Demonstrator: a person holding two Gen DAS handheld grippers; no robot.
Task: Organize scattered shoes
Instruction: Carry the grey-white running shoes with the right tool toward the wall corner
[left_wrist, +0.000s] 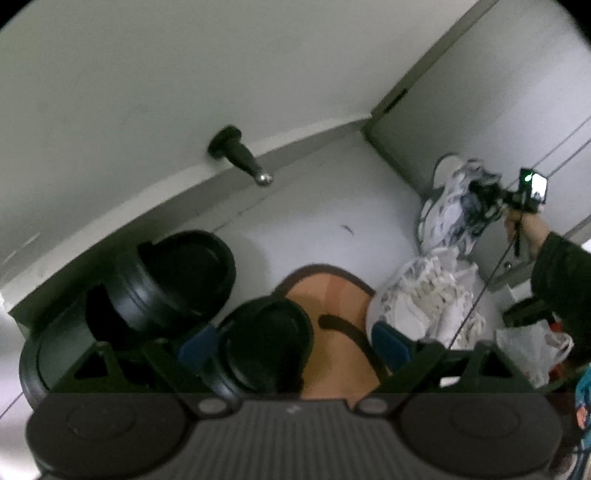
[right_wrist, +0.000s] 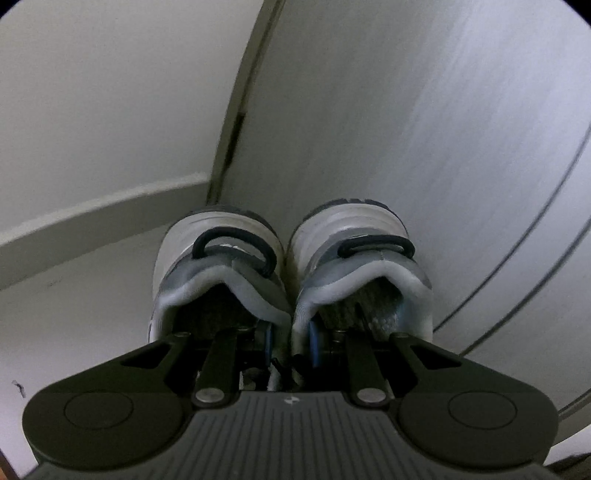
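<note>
Pale floor (left_wrist: 325, 221) runs to a white wall with a black door stopper (left_wrist: 240, 155) on the far left and a door on the far right. Near the left gripper (left_wrist: 291, 345), whose blue pads stand spread and hold nothing, lie two black slippers (left_wrist: 173, 284) and a brown-edged tan sandal (left_wrist: 332, 295). Clenched on the inner collars of the white-and-grey sneakers (right_wrist: 288, 266), the right gripper (right_wrist: 290, 341) carries the pair heels outward, close to the door.

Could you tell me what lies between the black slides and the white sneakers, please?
A tan slipper lies there, visible in the left wrist view.
</note>
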